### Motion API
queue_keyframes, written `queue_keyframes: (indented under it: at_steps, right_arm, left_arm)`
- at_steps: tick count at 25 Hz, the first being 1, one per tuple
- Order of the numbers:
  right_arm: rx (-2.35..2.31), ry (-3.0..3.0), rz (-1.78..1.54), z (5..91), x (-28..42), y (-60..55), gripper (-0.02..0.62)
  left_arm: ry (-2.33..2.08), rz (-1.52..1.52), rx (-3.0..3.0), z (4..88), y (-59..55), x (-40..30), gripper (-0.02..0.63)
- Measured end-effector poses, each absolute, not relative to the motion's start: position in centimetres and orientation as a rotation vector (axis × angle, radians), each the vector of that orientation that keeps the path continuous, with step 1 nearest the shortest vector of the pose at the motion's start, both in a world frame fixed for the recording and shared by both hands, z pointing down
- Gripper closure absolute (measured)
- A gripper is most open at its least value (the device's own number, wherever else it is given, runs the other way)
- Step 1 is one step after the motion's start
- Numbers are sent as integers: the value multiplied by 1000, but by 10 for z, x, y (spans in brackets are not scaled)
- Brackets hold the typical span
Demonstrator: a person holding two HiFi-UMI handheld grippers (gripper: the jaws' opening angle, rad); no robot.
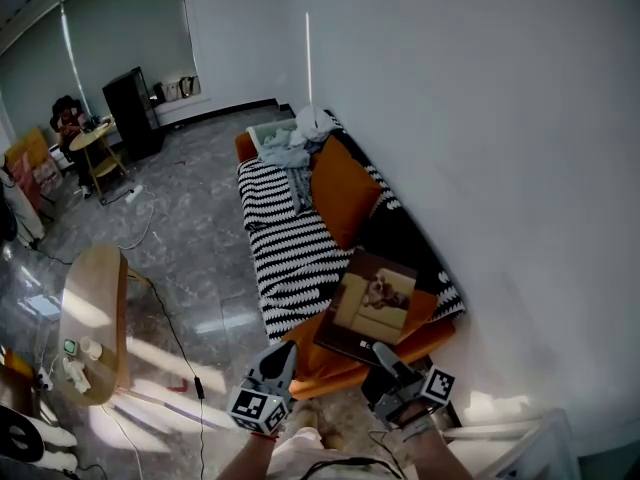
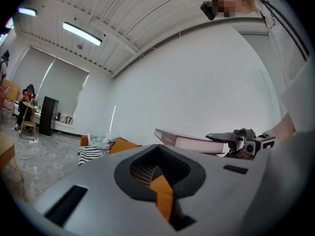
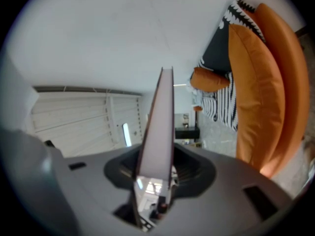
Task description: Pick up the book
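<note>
One orange cushion (image 1: 343,193) lies on the sofa (image 1: 285,260) beyond the book (image 1: 378,306).

The book (image 1: 372,308) has a smooth, slightly glossy card cover and matt paper page edges. The striped throw (image 1: 285,253) looks knitted; the floor (image 1: 195,248) polished marbled stone; the near-left table (image 1: 95,298) pale wood.

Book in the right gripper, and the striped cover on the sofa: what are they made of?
Book: hardcover, likely board with a printed picture cover; stiff flat slab, thick pale page block.
Striped cover: soft knit or woven fabric, matte; it drapes over the seat edge.
</note>
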State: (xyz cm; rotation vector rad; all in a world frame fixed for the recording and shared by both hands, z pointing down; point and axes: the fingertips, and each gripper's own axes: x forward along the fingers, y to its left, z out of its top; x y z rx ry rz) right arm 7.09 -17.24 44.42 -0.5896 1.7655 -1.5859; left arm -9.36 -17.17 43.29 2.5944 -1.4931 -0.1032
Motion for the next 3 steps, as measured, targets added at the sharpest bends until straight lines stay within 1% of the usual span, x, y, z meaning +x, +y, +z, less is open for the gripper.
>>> queue_keyframes:
  at_steps: [3]
  right_arm:
    - [-595, 1759, -1585, 447, 78, -168, 428]
  left_arm:
    - [-1486, -97, 2601, 434, -168, -87, 583]
